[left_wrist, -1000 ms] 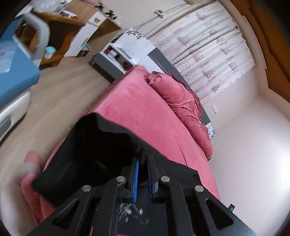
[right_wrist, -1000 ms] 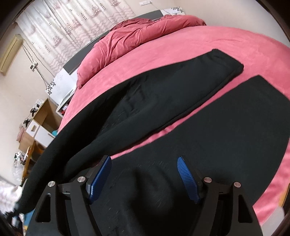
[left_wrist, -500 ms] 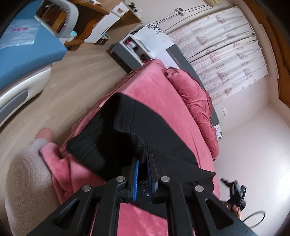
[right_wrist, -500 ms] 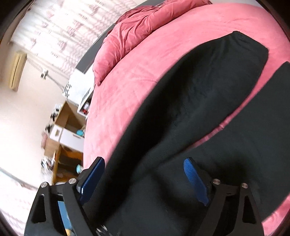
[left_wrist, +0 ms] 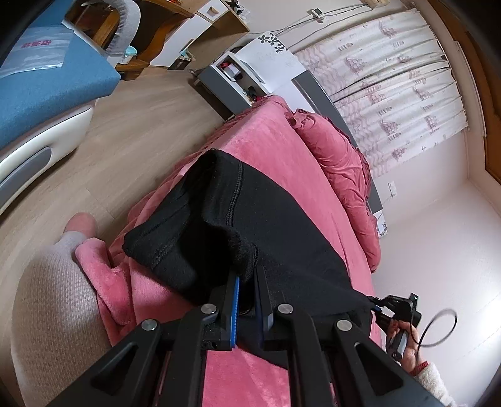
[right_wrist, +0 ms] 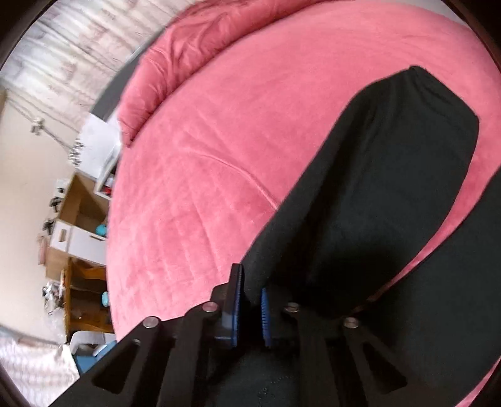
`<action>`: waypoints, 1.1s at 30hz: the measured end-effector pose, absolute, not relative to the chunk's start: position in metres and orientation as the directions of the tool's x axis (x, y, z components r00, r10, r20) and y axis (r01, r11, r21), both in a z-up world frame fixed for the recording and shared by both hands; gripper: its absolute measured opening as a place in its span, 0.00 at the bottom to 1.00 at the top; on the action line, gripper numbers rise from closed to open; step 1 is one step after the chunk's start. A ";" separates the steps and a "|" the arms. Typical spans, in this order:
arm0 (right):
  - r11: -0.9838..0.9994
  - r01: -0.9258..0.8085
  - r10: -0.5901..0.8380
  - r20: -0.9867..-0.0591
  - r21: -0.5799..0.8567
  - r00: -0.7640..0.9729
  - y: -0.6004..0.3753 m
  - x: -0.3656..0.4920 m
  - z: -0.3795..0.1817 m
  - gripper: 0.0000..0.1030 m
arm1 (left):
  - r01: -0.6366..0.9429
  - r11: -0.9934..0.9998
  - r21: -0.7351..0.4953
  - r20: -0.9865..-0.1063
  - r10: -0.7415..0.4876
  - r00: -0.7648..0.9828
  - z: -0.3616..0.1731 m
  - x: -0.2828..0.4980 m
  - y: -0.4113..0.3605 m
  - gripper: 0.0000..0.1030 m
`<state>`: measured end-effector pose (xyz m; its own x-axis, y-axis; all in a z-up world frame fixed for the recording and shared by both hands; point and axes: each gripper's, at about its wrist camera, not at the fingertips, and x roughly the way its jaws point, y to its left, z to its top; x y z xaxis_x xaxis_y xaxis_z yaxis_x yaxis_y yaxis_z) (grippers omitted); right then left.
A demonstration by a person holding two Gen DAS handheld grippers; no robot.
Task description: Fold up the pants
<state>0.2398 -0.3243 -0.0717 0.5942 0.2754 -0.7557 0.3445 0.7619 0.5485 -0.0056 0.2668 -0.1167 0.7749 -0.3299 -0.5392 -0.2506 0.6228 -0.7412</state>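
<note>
The black pants [right_wrist: 391, 194] lie spread on the pink bed [right_wrist: 200, 175], waist end nearest its foot. The left gripper [left_wrist: 245, 300] holds the waistband in narrow jaws; the right gripper [right_wrist: 250, 310] is closing on the fabric edge. The cloth looks soft, limp and light, best pinched at hems.

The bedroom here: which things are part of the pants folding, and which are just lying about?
Part of the job:
- black pants
- left gripper, shut on the pants
- right gripper, closing on the pants
- pink bed, the folding surface

Just lying about:
- pink duvet
- curtains
- blue chair
- wooden desk
</note>
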 end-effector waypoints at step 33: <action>0.642 0.254 0.413 -0.605 0.723 0.681 -0.338 0.024 -0.182 0.10 | -0.269 0.405 -0.874 -0.414 -0.329 0.849 -0.131 -0.040 0.304 0.42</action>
<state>0.0241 -0.3375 -0.1818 0.6807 0.4125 -0.6054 0.2537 0.6425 0.7231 -0.0398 0.3041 -0.1313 0.8486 -0.3292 -0.4141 -0.2690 0.4054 -0.8736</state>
